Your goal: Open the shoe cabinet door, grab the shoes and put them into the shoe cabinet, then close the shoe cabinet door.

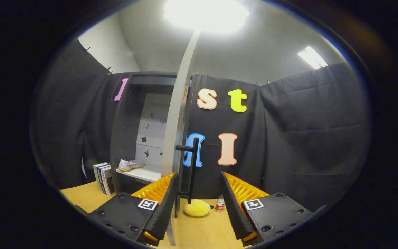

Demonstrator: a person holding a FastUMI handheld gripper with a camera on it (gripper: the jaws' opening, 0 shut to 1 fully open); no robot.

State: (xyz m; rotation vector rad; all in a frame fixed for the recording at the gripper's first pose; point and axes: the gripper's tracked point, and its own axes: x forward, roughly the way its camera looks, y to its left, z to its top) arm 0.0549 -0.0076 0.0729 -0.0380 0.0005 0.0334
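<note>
Between the spread, released fingers of the tool (199, 207) stands the open cabinet door (176, 121) with its handle (192, 166), probably for closing, since the shoe (130, 165) lies on the cabinet shelf (143, 174).

Wood table (199, 231): books (103, 178), yellow plush (197, 208), sm bottle (219, 204); cabinet shelf (140, 173): shoe (130, 165)

Black cloth walls (306, 138) enclose a wooden floor (199, 231) under 2 bright ceiling lights (206, 14).
</note>
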